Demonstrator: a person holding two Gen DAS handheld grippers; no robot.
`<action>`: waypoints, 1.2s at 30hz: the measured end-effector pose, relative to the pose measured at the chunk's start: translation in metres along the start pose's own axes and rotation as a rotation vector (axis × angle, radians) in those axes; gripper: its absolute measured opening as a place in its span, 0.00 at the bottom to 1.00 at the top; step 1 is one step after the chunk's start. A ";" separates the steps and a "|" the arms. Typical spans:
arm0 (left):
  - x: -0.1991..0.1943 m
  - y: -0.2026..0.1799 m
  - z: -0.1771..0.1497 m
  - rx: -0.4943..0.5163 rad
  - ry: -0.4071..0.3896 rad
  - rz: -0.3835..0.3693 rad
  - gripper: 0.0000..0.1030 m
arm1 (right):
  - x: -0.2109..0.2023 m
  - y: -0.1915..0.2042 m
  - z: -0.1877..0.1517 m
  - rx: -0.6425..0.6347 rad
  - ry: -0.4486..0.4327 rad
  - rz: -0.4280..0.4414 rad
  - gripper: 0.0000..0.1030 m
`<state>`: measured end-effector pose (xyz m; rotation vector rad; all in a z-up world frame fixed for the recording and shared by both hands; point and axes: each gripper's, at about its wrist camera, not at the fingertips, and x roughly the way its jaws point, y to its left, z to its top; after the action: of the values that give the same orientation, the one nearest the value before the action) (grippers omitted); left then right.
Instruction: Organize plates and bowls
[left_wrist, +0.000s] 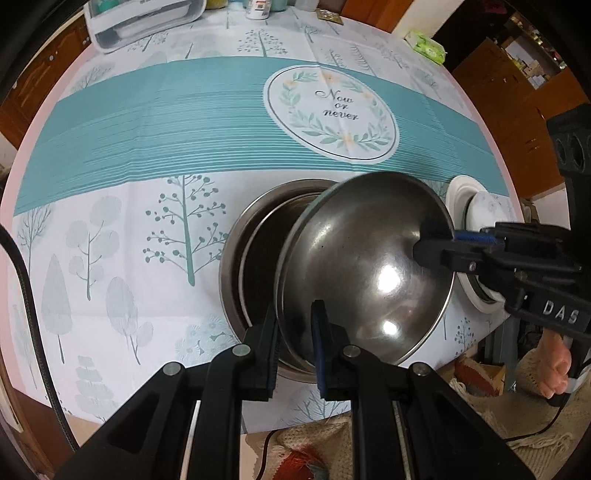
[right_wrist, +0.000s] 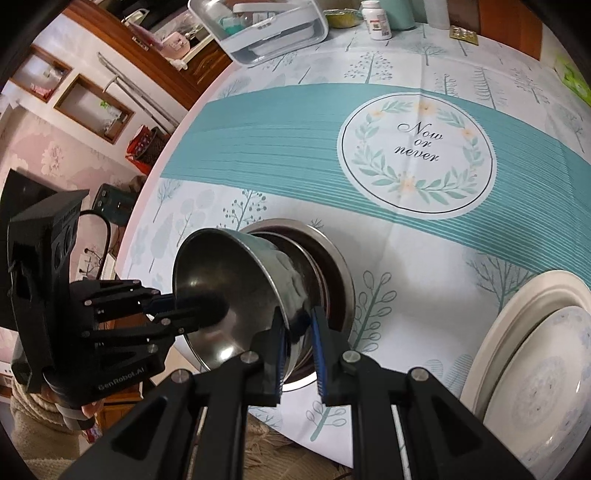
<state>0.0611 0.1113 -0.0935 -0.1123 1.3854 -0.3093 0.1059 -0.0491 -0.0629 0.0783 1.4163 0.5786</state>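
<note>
A steel bowl (left_wrist: 365, 266) is being held tilted by both grippers above a stack of steel bowls (left_wrist: 255, 251) on the tree-printed tablecloth (left_wrist: 110, 236). The left gripper (left_wrist: 295, 347) is being kept clamped on the bowl's rim at six o'clock, the right gripper (left_wrist: 436, 240) on its rim at three o'clock. White plates (right_wrist: 532, 369) are lying stacked at four o'clock of the steel stack.
</note>
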 end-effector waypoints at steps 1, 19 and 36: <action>0.001 0.001 0.000 -0.001 0.001 0.001 0.12 | 0.003 0.000 0.000 -0.002 0.012 -0.004 0.14; -0.003 0.004 0.003 -0.012 -0.019 -0.002 0.34 | 0.007 0.006 -0.003 -0.059 0.016 -0.042 0.16; -0.095 -0.012 0.013 0.020 -0.262 -0.011 0.74 | -0.088 0.043 -0.006 -0.248 -0.371 -0.195 0.50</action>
<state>0.0575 0.1248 0.0024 -0.1389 1.1220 -0.3057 0.0825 -0.0510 0.0324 -0.1430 0.9722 0.5415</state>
